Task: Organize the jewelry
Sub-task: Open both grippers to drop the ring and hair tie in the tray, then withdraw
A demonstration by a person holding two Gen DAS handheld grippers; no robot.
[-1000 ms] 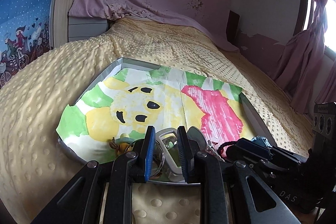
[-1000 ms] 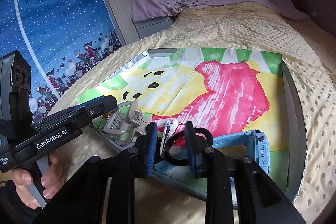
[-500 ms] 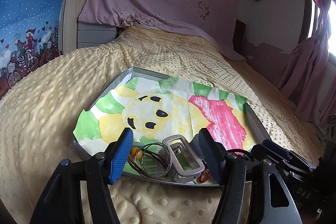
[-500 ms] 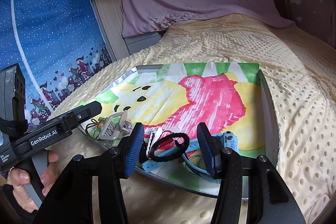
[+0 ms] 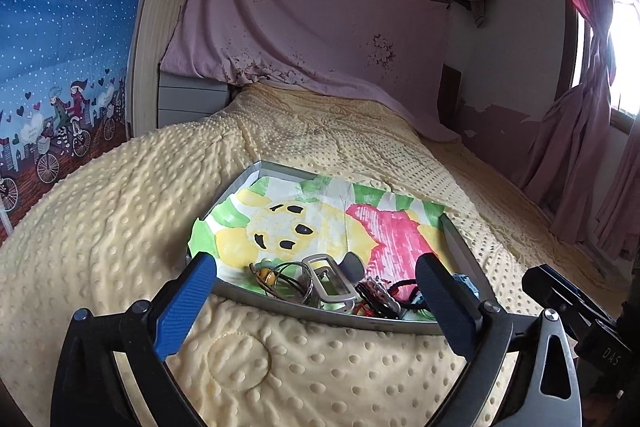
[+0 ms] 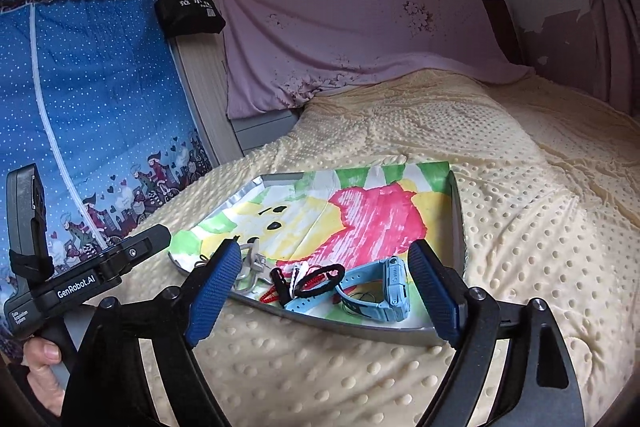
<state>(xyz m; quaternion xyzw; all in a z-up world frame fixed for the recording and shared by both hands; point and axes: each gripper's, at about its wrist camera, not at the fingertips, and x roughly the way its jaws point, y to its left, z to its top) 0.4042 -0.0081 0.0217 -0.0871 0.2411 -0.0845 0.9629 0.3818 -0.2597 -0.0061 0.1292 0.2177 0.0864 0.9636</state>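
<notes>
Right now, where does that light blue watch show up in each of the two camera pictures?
Left wrist view: only a sliver of the light blue watch peeks out by the right blue pad, at the tray's near right corner.
Right wrist view: the watch lies in full sight at the tray's near edge.
Shared landmark: the black braided bracelet beside it.

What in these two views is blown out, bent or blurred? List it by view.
Left wrist: window at right edge blown out; bed bulges from fisheye; dark corners. Right wrist: even soft light, sharp tray, slight glare top right, same bending.

A yellow dotted blanket [image 6: 520,227] covers the bed, carrying a metal tray [image 6: 458,227].
</notes>
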